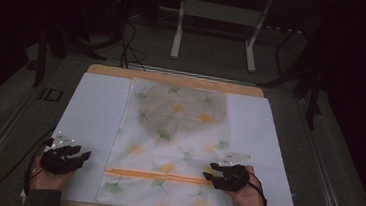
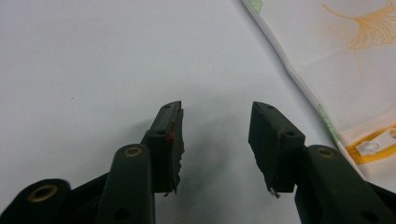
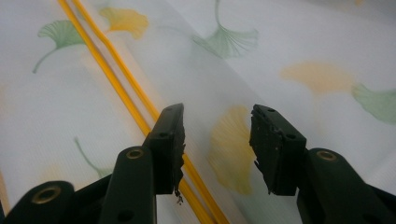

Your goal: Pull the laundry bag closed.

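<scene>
A white mesh bag (image 1: 172, 147) printed with green and yellow ginkgo leaves lies flat on the table, and an orange zipper (image 1: 157, 176) runs across its near part. Something grey shows through its far half (image 1: 180, 113). My left gripper (image 1: 85, 155) rests open on the white sheet just left of the bag. In the left gripper view its jaws (image 2: 215, 112) stand apart over bare sheet, with the bag's edge (image 2: 345, 56) and white zipper pull (image 2: 373, 147) to the right. My right gripper (image 1: 208, 174) hovers open over the zipper's right end. The zipper (image 3: 116, 88) passes under its left jaw (image 3: 217, 114).
A white sheet (image 1: 95, 110) covers the wooden table (image 1: 173, 78), leaving bare margins on both sides of the bag. Beyond the far edge stand a white metal frame (image 1: 216, 15) and dark cables (image 1: 130, 53) on the grey floor.
</scene>
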The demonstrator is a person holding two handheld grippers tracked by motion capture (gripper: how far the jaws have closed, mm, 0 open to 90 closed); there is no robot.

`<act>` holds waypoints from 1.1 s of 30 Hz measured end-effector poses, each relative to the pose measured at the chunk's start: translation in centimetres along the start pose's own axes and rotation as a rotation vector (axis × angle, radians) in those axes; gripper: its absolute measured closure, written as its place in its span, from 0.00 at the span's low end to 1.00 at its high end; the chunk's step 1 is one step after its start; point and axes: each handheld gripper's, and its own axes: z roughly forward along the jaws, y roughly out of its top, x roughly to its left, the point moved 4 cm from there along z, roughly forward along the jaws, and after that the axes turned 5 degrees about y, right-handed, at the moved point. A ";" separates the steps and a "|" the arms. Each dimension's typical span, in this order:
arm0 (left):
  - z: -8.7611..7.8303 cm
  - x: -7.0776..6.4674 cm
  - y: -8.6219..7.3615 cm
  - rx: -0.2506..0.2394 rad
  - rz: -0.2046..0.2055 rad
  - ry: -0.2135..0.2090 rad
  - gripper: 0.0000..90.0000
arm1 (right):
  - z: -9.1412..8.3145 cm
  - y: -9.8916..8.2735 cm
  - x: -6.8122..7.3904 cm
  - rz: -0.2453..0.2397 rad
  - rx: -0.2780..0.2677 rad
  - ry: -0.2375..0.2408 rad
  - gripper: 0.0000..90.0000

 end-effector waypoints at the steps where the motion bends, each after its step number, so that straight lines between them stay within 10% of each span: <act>1: 0.0 0.0 0.0 0.000 0.001 0.000 0.60 | 0.2 0.1 0.1 -0.009 0.001 0.003 0.63; 33: 0.0 -0.4 0.1 0.018 0.032 0.001 0.62 | 5.2 5.8 4.4 -0.159 0.027 0.111 0.62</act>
